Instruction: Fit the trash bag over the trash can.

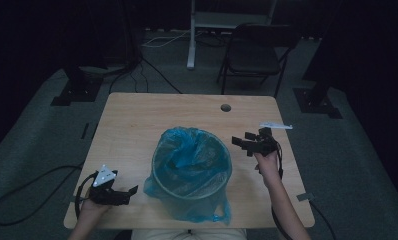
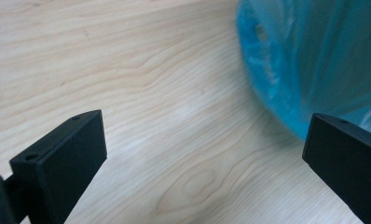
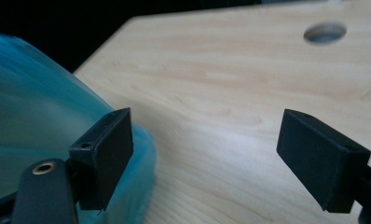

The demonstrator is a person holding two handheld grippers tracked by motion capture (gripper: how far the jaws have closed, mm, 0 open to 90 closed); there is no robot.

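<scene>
A bin [image 1: 192,170] lined with a blue bag [image 1: 187,155] stands mid-tabletop [image 1: 132,125]. The left gripper [image 1: 124,194] and right gripper [image 1: 243,143] flank it, both released and empty. The lining looks done, with loose plastic at the base perhaps left to tidy.

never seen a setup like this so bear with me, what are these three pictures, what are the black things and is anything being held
A person sits at a light wooden table and holds a black two-jaw claw in each hand. The high view looks down from above: the left claw is at lower left, the right claw at right. The other two pictures come from cameras riding on the claws, each looking along its own two black jaws.

In the middle stands a round bin lined with a thin blue plastic bag. A small white object lies near the right edge; I cannot tell what it is. Both claws are open, and neither holds anything.
</scene>
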